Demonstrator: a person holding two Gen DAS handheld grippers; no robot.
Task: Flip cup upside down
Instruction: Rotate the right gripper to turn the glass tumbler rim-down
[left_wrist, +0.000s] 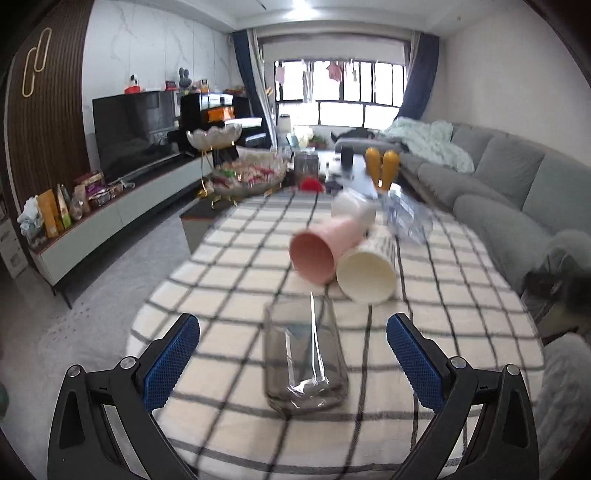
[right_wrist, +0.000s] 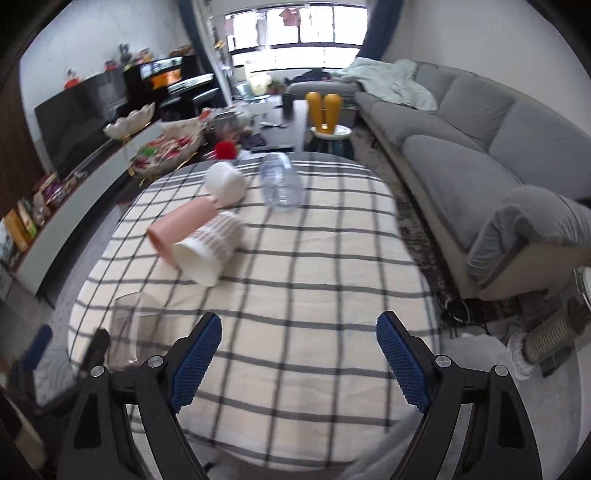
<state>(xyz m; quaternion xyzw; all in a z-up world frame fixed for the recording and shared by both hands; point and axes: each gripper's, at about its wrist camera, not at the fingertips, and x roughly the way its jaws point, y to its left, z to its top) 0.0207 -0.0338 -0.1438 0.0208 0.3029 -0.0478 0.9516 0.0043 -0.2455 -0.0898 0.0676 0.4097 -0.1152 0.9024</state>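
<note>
A clear smoky glass cup (left_wrist: 304, 354) stands on the checked tablecloth (left_wrist: 229, 266), between the open blue-padded fingers of my left gripper (left_wrist: 293, 345), which do not touch it. It shows faintly in the right wrist view (right_wrist: 129, 328) at the left. A pink cup (left_wrist: 325, 247) and a cream patterned cup (left_wrist: 369, 269) lie on their sides behind it, mouths toward me. My right gripper (right_wrist: 299, 343) is open and empty over the near part of the table.
A white cup (right_wrist: 225, 182) and a clear plastic bottle (right_wrist: 280, 182) lie further back on the table. A grey sofa (right_wrist: 480, 155) runs along the right. A TV unit (left_wrist: 122, 147) and snack bowls (left_wrist: 247, 173) stand to the left.
</note>
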